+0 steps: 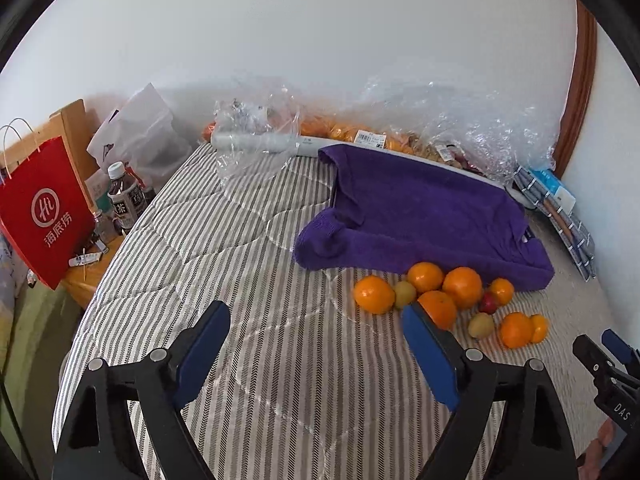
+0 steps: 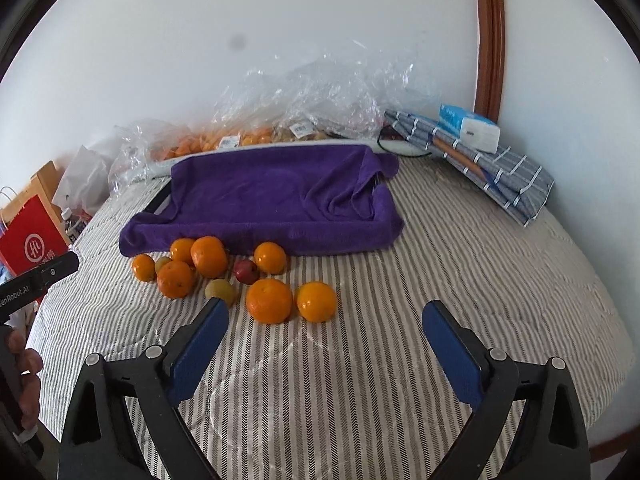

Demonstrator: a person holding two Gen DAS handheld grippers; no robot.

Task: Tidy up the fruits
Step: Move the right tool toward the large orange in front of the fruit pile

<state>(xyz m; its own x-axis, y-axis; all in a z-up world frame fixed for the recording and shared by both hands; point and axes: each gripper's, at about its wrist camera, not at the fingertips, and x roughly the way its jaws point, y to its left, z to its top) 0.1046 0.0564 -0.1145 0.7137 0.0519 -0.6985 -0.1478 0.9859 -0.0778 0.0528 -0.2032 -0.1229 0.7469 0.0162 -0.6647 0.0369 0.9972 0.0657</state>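
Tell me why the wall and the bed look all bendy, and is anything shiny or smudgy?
Both wrist views use fisheye lenses, so the wooden door frame curves and the striped bedspread bulges. In the right wrist view a grey smudge shows on the wall, and the clear plastic bags glint. In the left wrist view the right edge looks blurry near the oranges.

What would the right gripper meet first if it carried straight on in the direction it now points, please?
Probably the two nearest oranges, just left of the open right gripper line; beyond them the purple towel. Depth is uncertain.
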